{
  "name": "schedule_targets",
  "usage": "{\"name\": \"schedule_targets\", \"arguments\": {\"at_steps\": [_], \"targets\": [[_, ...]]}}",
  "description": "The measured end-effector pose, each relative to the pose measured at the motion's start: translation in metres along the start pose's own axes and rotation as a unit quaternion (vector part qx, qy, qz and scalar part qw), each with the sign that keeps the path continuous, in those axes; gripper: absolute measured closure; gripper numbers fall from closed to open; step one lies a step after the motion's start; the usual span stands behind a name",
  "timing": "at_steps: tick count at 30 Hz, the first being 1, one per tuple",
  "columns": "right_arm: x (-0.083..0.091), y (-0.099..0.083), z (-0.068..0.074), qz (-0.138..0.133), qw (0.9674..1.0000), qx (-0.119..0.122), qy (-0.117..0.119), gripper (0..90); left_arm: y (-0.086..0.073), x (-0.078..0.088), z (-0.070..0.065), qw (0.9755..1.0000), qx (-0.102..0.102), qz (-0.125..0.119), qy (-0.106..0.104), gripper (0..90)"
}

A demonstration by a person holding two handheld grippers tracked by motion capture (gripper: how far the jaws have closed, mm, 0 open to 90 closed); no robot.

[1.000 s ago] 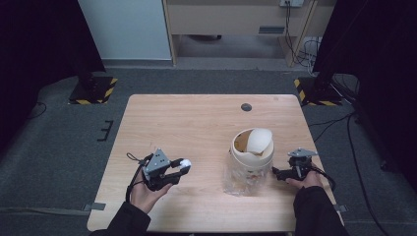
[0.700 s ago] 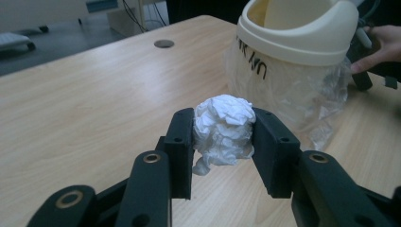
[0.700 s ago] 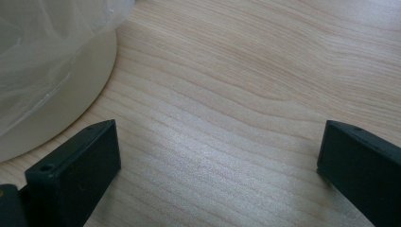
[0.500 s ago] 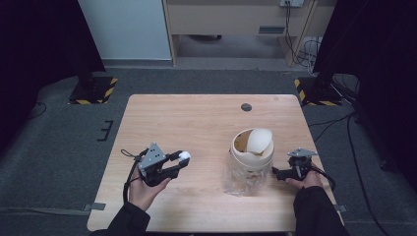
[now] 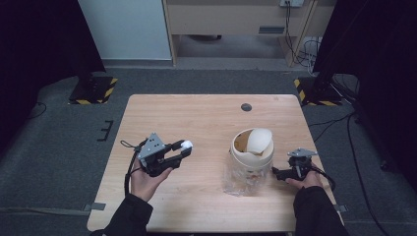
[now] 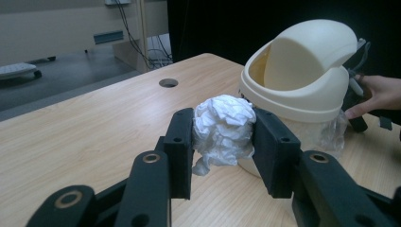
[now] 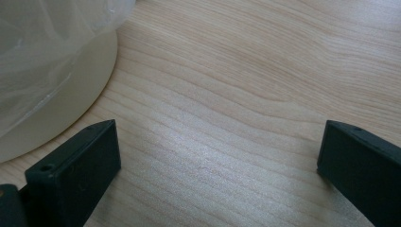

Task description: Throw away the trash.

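High view: left gripper (image 5: 181, 149) is off the worktop (image 5: 206, 118), left of centre, w/ a crumpled white paper wad (image 5: 187, 144) clenched at its tips. The cream swing-lid bin (image 5: 252, 147), clear liner hanging down its sides, stands right of centre, well apart from the wad. Right gripper (image 5: 275, 173) rests low, just beside the bin's base on the right.

Left gripper view: the fingers (image 6: 179, 142) are clamped on both sides of the wad (image 6: 222, 127), which bulges above & below them. The bin (image 6: 302, 71) is ahead, lid flap tilted so a dark slot opens toward the gripper. A hand (image 6: 373, 97) shows behind the bin.

Right gripper view: fingers (image 7: 75, 170) spread wide, nothing between them, bare worktop (image 7: 227, 94) under; bin base & liner (image 7: 47, 75) at upper left, near the left finger but not gripped.

Progress, judged: pickup done, wad held & lifted. Left: carry it across to the bin, push thru the flap, let go. Right side seems ready to steady the bin but isn't holding it yet.
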State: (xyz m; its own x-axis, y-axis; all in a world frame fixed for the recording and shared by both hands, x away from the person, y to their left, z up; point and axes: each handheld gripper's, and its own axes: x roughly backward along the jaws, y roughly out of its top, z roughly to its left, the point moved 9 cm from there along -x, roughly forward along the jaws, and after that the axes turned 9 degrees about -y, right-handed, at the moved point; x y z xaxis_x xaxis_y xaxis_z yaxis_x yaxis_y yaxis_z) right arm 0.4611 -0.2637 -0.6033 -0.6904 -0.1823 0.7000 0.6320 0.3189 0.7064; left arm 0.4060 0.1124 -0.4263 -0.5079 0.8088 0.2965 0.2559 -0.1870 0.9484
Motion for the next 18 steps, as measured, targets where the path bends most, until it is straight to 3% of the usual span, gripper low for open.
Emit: {"name": "schedule_targets", "arguments": {"at_steps": [18], "targets": [[0.0,0.0,0.0,0.0,1.0,0.0,0.0,0.5,0.027,-0.04,-0.004,0.9996,-0.012,-0.013,-0.02,60.5]]}}
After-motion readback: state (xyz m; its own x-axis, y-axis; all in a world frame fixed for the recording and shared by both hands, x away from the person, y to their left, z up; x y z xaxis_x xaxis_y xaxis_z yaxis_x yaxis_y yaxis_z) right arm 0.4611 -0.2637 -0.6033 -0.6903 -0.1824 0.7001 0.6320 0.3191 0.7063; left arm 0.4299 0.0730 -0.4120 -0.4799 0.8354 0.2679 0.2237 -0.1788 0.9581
